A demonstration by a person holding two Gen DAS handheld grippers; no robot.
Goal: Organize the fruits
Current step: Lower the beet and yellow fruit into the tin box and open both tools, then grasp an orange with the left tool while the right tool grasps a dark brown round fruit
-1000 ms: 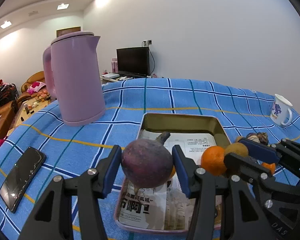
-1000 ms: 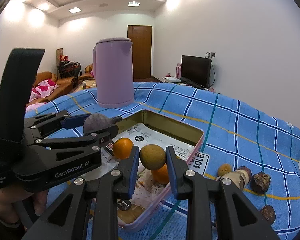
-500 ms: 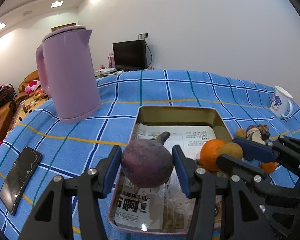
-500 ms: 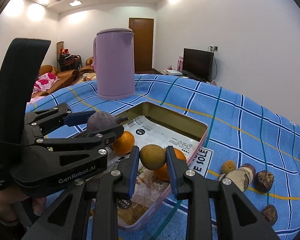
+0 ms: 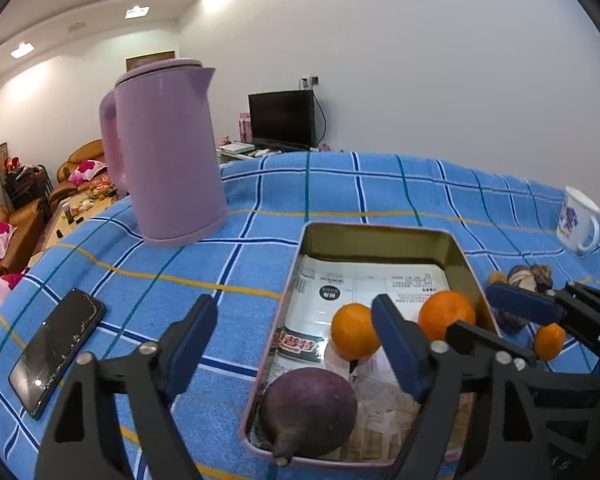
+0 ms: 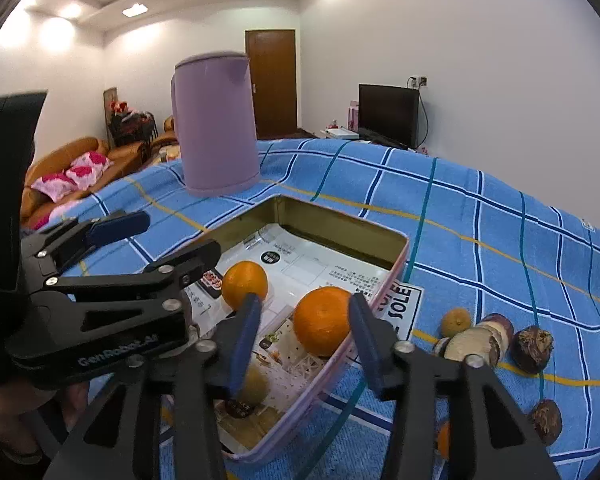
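Both grippers' jaws are opening, nothing between either pair: left gripper point(image 5: 292, 340), right gripper point(image 6: 304, 340). In the shallow rectangular metal tin point(image 5: 380, 236): dark purple round fruit point(image 5: 308, 412) at its near edge, two oranges point(image 6: 245, 284), a brownish-yellow fruit point(image 6: 256, 384). Left on the blue checked tablecloth point(image 6: 480, 240), beside the tin's right edge: several small brown and orange fruits point(image 6: 534, 350). Judging roughly half done.
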